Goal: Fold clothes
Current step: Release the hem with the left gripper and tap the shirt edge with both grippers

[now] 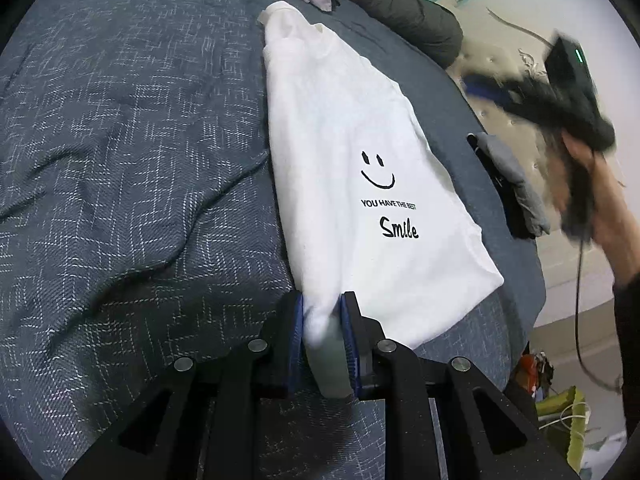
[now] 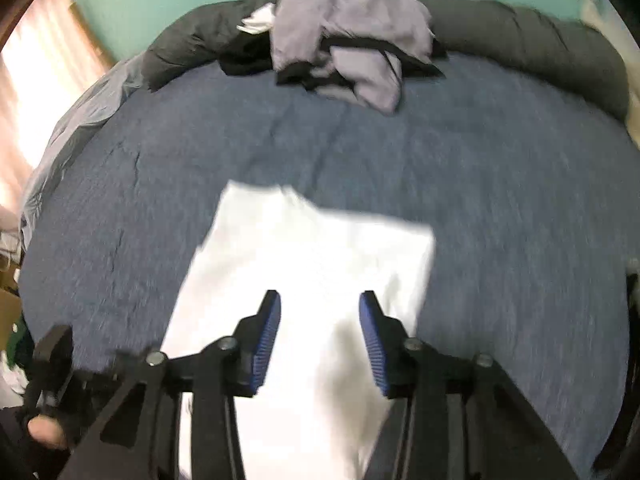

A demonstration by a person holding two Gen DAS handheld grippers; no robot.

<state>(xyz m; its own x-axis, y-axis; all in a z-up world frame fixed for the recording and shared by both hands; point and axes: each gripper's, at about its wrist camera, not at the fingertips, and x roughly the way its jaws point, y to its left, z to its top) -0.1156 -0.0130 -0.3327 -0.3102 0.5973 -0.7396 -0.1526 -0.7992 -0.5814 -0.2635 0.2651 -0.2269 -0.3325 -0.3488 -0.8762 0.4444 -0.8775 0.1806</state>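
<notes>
Left wrist view: left hand-held gripper (image 1: pixel 322 312) clamped on the near corner of a white shirt (image 1: pixel 360 184), cloth bunched between the blue pads (image 1: pixel 298 320). Shirt folded into a long narrow shape, lying on the bed (image 1: pixel 120 160) over a dark blue patterned cover, smiley print and "Smile" lettering facing up. Small folded pile of grey and black clothes (image 1: pixel 508 184) at the bed's right edge, just beside the shirt. Right hand-held gripper (image 1: pixel 480 92) blurred in the air off to the right, held by a hand (image 1: pixel 592 200); cannot tell its state from here.

Right wrist view: right hand-held gripper (image 2: pixel 320 320) with fingers apart, nothing between them, above the shirt (image 2: pixel 304 264). Heap of unfolded lilac and black clothes (image 2: pixel 348 36) at the far end of the bed (image 2: pixel 520 200), well apart from the shirt.
</notes>
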